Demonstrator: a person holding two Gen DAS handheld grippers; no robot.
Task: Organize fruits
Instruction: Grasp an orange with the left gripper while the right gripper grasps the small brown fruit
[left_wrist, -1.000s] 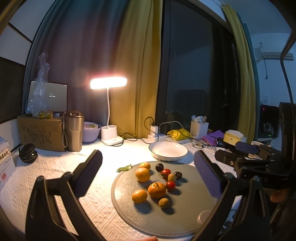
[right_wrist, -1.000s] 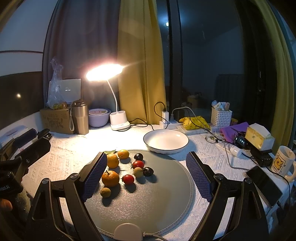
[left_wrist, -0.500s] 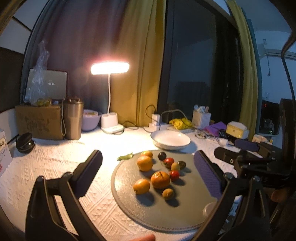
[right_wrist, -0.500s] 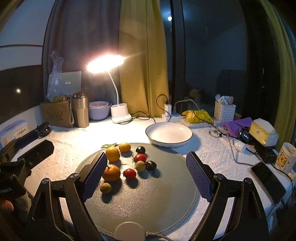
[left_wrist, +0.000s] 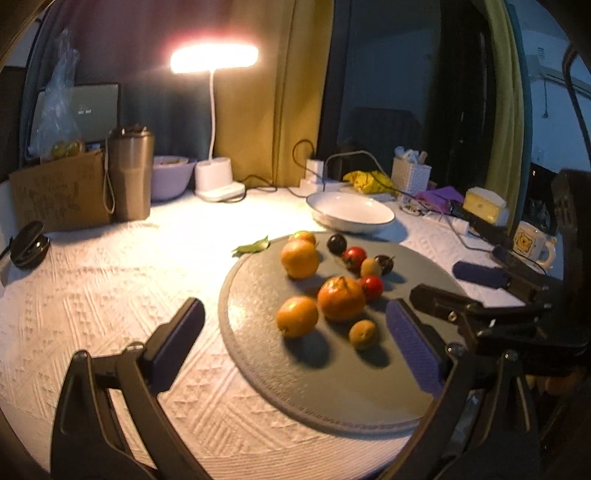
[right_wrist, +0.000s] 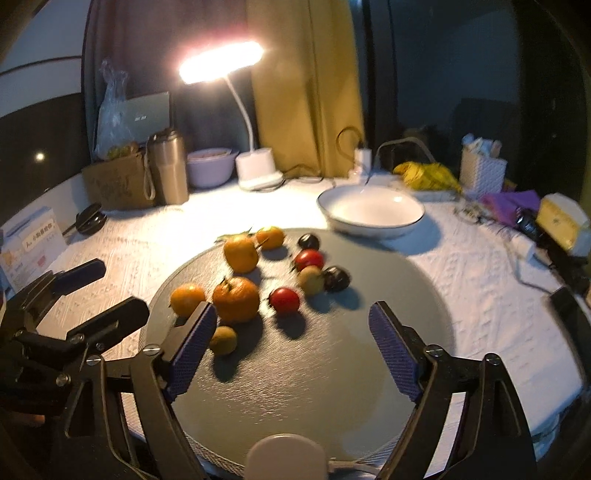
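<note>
**Both grippers close in on the fruit**

Both tools have dropped nearer the grey mat (right_wrist: 388, 295) since a second ago. Left gripper (left_wrist: 295, 334) spread wide and empty, framing the orange (left_wrist: 297, 316) and the small yellow fruit (left_wrist: 363, 334). Right gripper (right_wrist: 293, 345) gaping too, nothing held, hanging just short of the red tomato (right_wrist: 284, 300). White bowl (right_wrist: 370, 210) waits beyond, bare. Best play, I'd say: single out one fruit, straddle it squarely, squeeze gently — neighbours sit tight and round ones roll.

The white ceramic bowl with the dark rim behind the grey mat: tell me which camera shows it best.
The right wrist view. There the white ceramic bowl sits larger and more from above, so its whole rim and bare inside show, though slightly blurred. In the left wrist view the bowl is smaller and seen at a flatter angle, showing less of the inside.
</note>
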